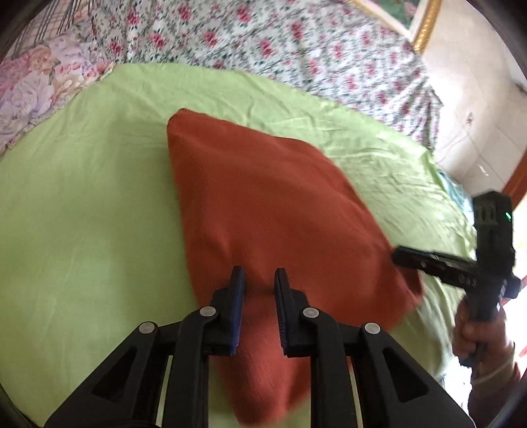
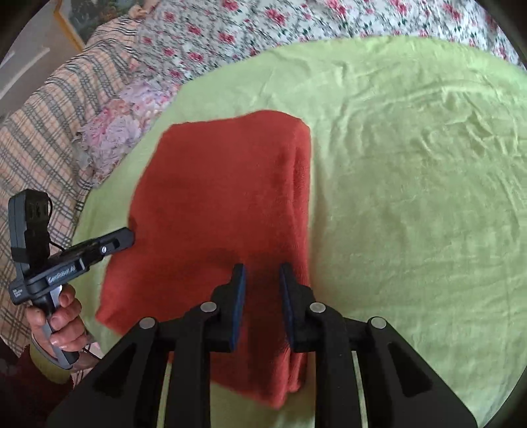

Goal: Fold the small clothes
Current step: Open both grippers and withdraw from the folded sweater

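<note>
A rust-orange cloth (image 1: pixel 263 210) lies folded on a light green sheet (image 1: pixel 82 197); it also shows in the right wrist view (image 2: pixel 224 204), with a doubled fold along its right edge. My left gripper (image 1: pixel 259 275) is open and empty, its fingers just above the cloth's near part. My right gripper (image 2: pixel 262 271) is open and empty over the cloth's near right part. The right gripper shows in the left wrist view (image 1: pixel 397 255) at the cloth's right edge. The left gripper shows in the right wrist view (image 2: pixel 130 235) at the cloth's left edge.
A floral bedspread (image 1: pixel 263 39) lies beyond the green sheet (image 2: pixel 411 197). A plaid blanket (image 2: pixel 49 125) and a pale flowered pillow (image 1: pixel 36 85) lie at the left. A gilt picture frame (image 1: pixel 425 26) and a tiled floor (image 1: pixel 477 138) are at the far right.
</note>
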